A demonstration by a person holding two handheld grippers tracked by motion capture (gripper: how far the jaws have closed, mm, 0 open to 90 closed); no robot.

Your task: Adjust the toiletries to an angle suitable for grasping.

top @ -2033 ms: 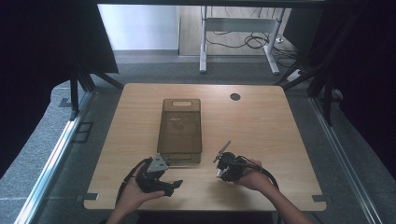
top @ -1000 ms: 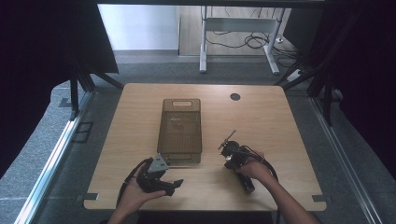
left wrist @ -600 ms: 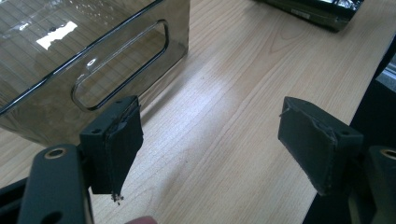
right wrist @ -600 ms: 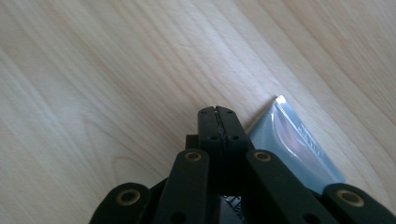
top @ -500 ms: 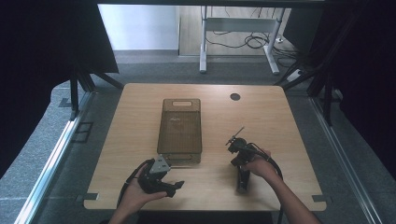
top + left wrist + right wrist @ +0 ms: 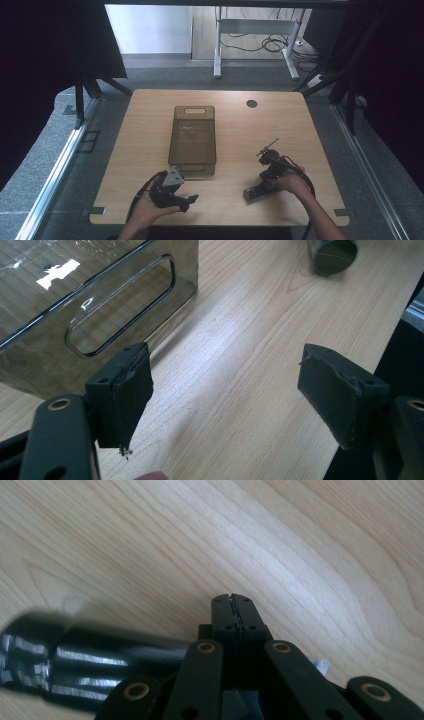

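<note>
A smoky see-through bin (image 6: 194,135) stands empty in the middle of the wooden table (image 6: 260,122). My left gripper (image 6: 190,200) rests near the front edge, just below the bin's near end, its jaws open and empty. In the left gripper view the left gripper (image 6: 235,390) sits beside the bin's (image 6: 75,300) handle cutout. My right gripper (image 6: 267,167) hovers low at the front right, shut, with nothing seen between its tips (image 6: 233,600). A dark shiny cylinder (image 6: 255,192) lies on the table by the right hand, blurred under the gripper's left side (image 6: 90,665). Its round end (image 6: 331,254) faces the left gripper.
A black round grommet hole (image 6: 251,103) sits at the table's far right. Beyond the far edge stand a white desk frame (image 6: 255,30) and cables on the floor. Dark curtains flank both sides. The table's front edge runs close to the left gripper's right jaw.
The right hand and its gripper have moved right, away from the bin, and turned. The dark cylinder now lies beside that hand. The left gripper has stayed put.
</note>
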